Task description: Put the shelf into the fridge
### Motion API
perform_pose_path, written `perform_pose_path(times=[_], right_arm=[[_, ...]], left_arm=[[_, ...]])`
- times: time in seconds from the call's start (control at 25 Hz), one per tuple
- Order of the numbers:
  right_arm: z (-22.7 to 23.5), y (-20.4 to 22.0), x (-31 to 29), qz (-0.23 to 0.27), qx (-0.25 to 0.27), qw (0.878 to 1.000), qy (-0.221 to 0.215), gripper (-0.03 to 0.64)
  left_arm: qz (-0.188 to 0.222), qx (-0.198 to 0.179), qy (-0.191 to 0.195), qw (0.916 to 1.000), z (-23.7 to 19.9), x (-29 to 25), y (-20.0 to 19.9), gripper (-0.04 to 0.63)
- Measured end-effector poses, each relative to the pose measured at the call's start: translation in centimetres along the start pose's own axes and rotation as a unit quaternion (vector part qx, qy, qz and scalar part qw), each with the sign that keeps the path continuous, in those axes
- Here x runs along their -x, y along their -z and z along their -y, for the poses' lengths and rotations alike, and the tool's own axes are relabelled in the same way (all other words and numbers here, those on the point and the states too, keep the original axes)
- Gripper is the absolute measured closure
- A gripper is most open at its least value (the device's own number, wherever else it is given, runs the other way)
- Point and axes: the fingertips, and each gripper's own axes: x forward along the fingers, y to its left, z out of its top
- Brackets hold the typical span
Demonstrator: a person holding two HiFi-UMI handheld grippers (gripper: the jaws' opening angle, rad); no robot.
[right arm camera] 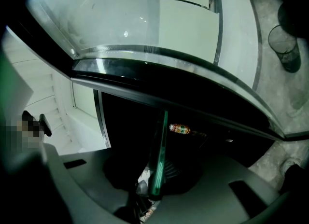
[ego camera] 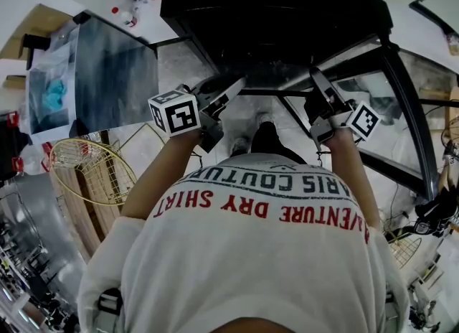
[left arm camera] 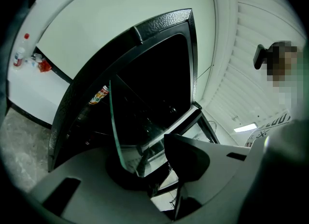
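1. Left gripper view: the left gripper [left arm camera: 145, 167] clamps, jaws narrowly apart, on one edge of the glass shelf [left arm camera: 114, 121].
2. Another edge sits pinched in the right gripper [right arm camera: 155, 189].
3. One shelf, two grippers, held before one open fridge [ego camera: 272, 8]; one bottle [right arm camera: 182, 129] inside.

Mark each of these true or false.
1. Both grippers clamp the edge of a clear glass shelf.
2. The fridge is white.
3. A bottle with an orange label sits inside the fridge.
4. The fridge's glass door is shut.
1. True. The left gripper and the right gripper each have the green-tinted edge of the clear glass shelf between their jaws.
2. False. The fridge is black with a dark interior.
3. True. The small bottle with an orange label shows inside the fridge, beyond the shelf's edge.
4. False. The black-framed glass door stands swung open at the person's right.
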Motion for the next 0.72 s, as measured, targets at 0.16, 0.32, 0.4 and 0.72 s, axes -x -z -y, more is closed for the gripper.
perform_pose_path(times=[0.16,0.32,0.4,0.72], right_arm=[[-0.1,0.1,0.1,0.0,0.006,1.0,0.007,0.513],[-0.2,0.6,0.4,-0.001,0.015,1.0,0.018,0.468],[-0.6,1.2,0.7,-0.004,0.01,1.0,0.01,0.458],[-2.4,5.8,0.3,-0.046,-0.01,0.999,-0.027,0.454]], left_arm=[[-0.001,0.004,0.0,1.0,-0.1,0.0,0.1,0.476],[-0.003,0.005,-0.004,1.0,-0.2,0.0,0.3,0.48],[-0.004,-0.001,-0.006,1.0,-0.3,0.0,0.3,0.483],[-0.004,0.006,-0.006,1.0,-0.5,-0.2,0.5,0.488]])
